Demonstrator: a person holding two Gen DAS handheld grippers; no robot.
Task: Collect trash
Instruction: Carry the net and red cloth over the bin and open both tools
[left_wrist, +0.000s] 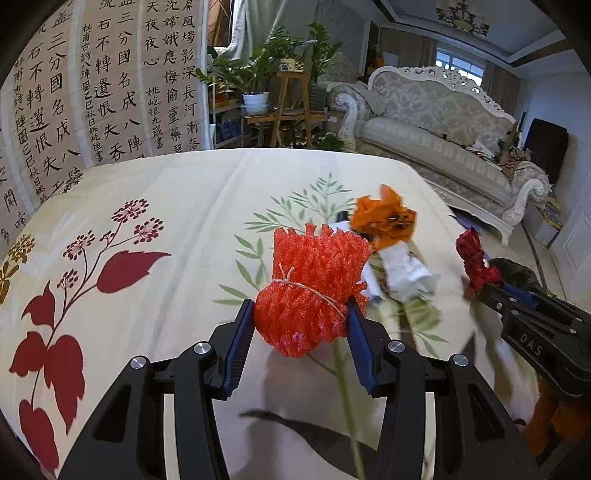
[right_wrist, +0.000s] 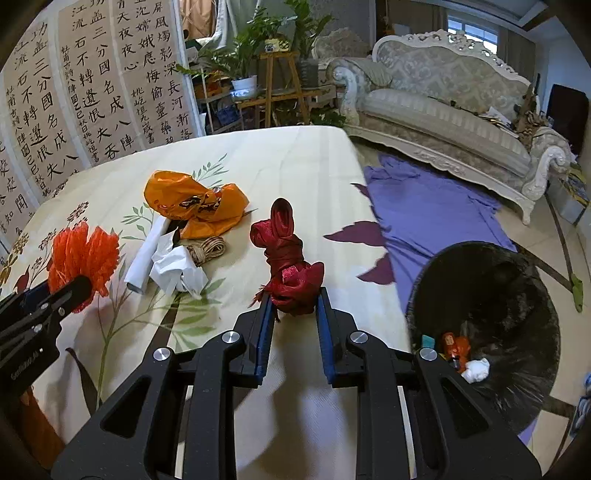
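Far tabletop: we see bare tablecloth (left_wrist: 192, 192) out to the far edge.
Middle: orange bag (right_wrist: 192, 206), crumpled white paper (right_wrist: 177, 269) and twine coil (right_wrist: 207, 249) crowd the way.
Right edge: we have open passage to the black bin (right_wrist: 517, 295) below.

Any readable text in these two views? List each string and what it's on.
"DAS": white letters on the right gripper body, left wrist view.
"三分國名成八陣": one column of brush writing on the calligraphy panels; many more columns there, small signature columns unclear.
Left gripper body: small print, too blurred.
Orange bag: dark print, unreadable.
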